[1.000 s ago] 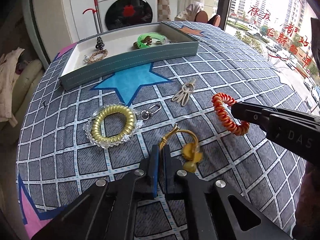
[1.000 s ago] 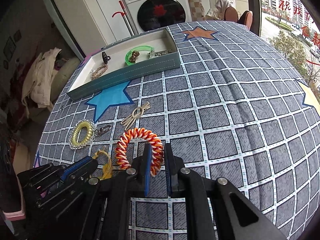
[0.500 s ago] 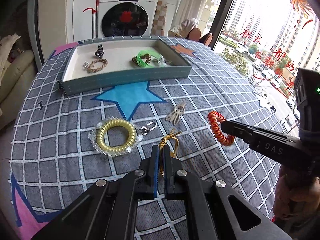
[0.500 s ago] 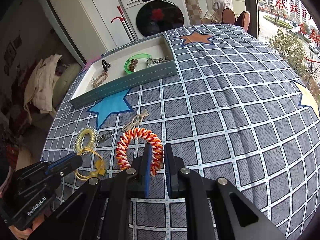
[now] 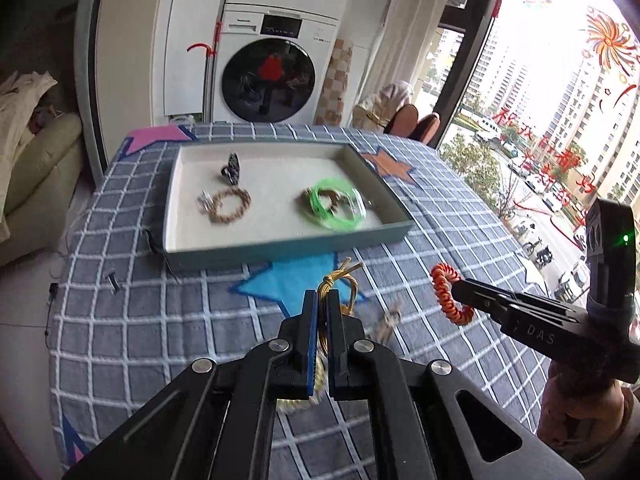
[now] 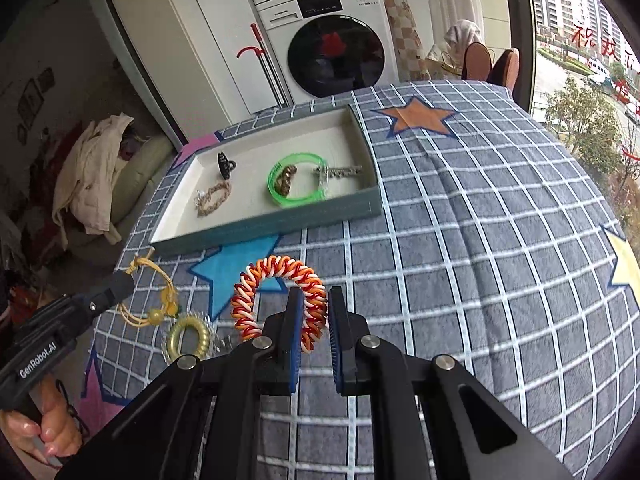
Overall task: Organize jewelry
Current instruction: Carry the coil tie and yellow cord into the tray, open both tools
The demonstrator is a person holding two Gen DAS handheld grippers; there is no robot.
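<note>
Both grippers are up off the tabletop and loaded: the left gripper has its fingers pinched on a yellow cord bracelet, the right gripper is clamped on the orange coil bracelet. If it were me, I'd carry each one well over the near wall of the tray before letting go, and drop them on the bare patch away from the green bangle so nothing tangles.

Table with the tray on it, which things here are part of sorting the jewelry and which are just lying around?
Part of the job:
tray
orange coil bracelet in the right gripper
yellow cord bracelet in the left gripper
gold coil bracelet
green bangle

Just lying about:
washing machine
clothes pile
checked tablecloth
</note>
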